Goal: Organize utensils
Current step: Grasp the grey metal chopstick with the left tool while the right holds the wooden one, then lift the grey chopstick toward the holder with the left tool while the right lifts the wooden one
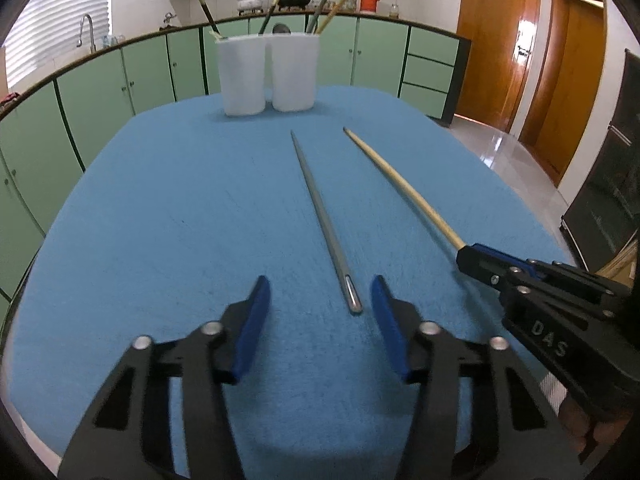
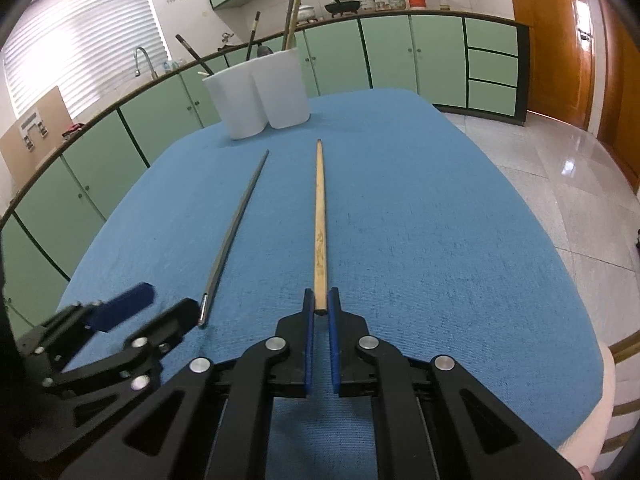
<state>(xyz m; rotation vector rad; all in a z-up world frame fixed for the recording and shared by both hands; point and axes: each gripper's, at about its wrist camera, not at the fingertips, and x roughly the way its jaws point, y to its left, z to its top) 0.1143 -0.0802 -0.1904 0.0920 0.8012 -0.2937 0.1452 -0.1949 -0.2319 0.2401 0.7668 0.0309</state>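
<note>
A grey metal chopstick (image 1: 320, 216) lies on the blue tablecloth (image 1: 180, 200), pointing away toward two white cups (image 1: 244, 76). Its near end rests between the fingers of my left gripper (image 1: 319, 296), close to the right pad; neither pad touches it, so the gripper is open. To the right, a wooden chopstick (image 2: 319, 216) lies parallel to it, and my right gripper (image 2: 320, 304) is shut on its near end. The right wrist view also shows the metal chopstick (image 2: 236, 228) and my left gripper (image 2: 172, 298) at its end. Both cups (image 2: 256, 92) hold several upright utensils.
The table's right edge drops to a shiny tiled floor (image 2: 560, 184). Green cabinets (image 1: 100, 92) with a counter and faucet (image 1: 88, 32) curve behind the table. Wooden doors (image 1: 500, 40) stand at the right. A dark cabinet (image 1: 608, 184) is at the far right.
</note>
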